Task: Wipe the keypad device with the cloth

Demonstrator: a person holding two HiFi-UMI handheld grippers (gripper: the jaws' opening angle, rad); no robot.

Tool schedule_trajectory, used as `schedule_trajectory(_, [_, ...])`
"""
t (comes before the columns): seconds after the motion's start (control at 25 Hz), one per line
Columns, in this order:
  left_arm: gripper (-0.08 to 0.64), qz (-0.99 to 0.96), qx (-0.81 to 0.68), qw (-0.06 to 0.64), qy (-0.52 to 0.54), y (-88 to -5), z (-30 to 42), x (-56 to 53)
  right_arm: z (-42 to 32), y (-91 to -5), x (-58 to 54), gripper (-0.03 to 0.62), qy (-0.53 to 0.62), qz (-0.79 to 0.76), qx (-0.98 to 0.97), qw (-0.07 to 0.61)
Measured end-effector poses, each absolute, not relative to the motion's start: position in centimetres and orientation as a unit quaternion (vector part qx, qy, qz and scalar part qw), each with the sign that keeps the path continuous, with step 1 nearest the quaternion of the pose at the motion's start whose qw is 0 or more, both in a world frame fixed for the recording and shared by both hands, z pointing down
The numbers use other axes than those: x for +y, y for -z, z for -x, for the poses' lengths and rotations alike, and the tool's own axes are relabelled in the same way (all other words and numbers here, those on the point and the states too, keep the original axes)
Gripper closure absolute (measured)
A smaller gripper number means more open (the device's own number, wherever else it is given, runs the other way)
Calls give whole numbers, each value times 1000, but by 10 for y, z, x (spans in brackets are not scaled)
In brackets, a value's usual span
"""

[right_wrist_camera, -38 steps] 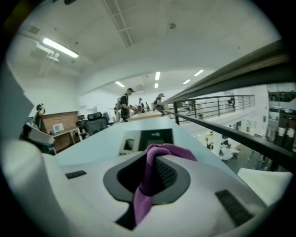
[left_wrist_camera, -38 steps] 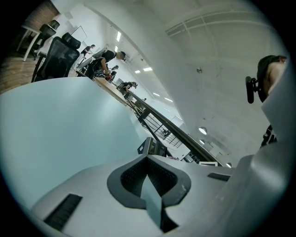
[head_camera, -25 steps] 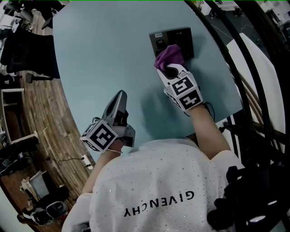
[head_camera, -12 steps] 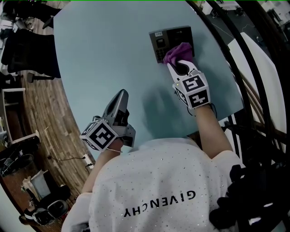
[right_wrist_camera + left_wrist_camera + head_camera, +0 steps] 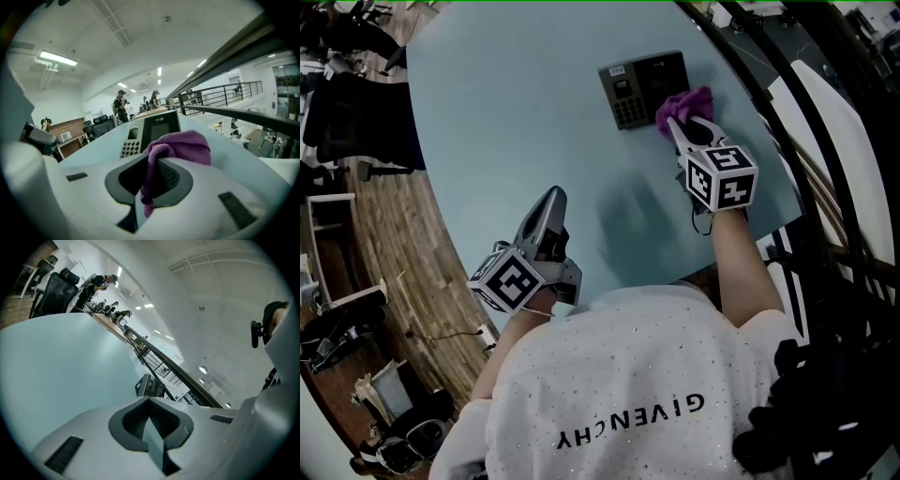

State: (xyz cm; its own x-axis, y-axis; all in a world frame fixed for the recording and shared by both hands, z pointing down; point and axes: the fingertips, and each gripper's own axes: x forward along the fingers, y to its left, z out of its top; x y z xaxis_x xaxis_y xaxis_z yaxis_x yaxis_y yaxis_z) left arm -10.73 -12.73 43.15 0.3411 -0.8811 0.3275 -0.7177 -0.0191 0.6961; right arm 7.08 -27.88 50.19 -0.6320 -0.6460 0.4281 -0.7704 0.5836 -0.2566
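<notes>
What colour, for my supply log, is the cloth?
Purple. The cloth shows best in the right gripper view.

**Purple cloth held tight**

The right gripper (image 5: 151,176) had its jaws closed on a purple cloth (image 5: 183,146). The cloth was bunched up over the tips. Just behind it, the keypad device (image 5: 157,129) lay on the pale blue table (image 5: 243,154), with its buttons (image 5: 130,149) on the left. People (image 5: 121,105) stood far behind.
</notes>
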Motion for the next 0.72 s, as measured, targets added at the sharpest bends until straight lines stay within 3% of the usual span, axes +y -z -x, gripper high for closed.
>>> schedule_trajectory(0.72, [555, -707, -564, 415, 104, -431, 108, -124, -130, -506, -304, 565, -315, -506, -802, 47])
